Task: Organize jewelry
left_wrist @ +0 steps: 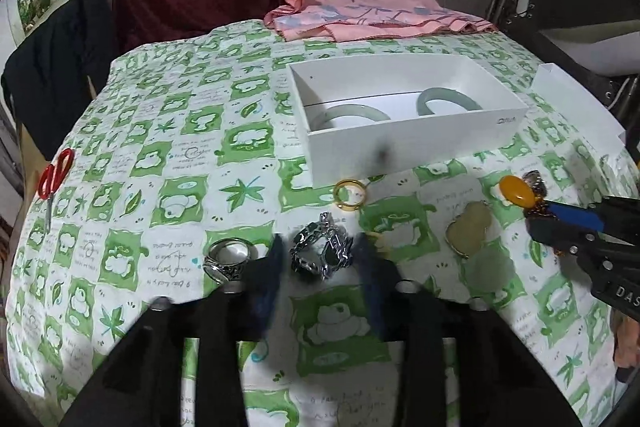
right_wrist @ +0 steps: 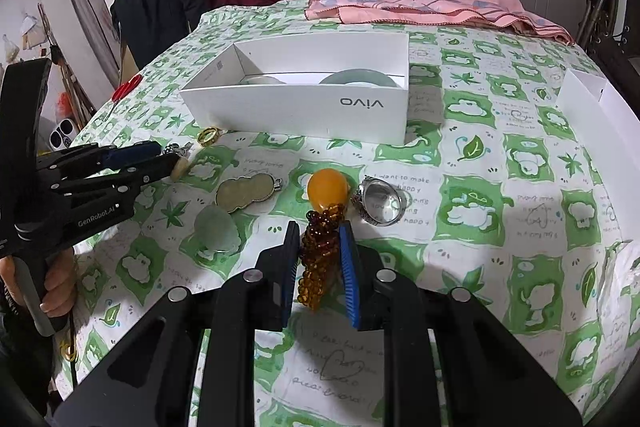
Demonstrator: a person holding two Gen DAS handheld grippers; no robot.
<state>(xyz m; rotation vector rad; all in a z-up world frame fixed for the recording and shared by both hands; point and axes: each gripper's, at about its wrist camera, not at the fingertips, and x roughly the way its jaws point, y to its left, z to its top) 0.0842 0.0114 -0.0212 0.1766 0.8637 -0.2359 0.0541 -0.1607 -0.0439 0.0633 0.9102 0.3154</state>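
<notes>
My left gripper (left_wrist: 320, 259) is open, its blurred fingers on either side of a dark ornate silver ring (left_wrist: 322, 251) on the cloth. A second silver ring (left_wrist: 227, 259) lies to its left and a gold ring (left_wrist: 350, 194) lies in front of the white box (left_wrist: 400, 147), which holds two jade bangles (left_wrist: 448, 99). My right gripper (right_wrist: 320, 247) is shut on an amber bead bracelet (right_wrist: 320, 251) with an orange stone (right_wrist: 328, 189) at its end. A silver ring (right_wrist: 378, 201), a gourd pendant (right_wrist: 244, 191) and a pale jade piece (right_wrist: 216, 229) lie near it.
Red scissors (left_wrist: 54, 177) lie at the table's left edge. A pink cloth (left_wrist: 372, 17) lies behind the box. A white box lid (right_wrist: 592, 103) sits at the right edge. A green patterned tablecloth (left_wrist: 180, 147) covers the table.
</notes>
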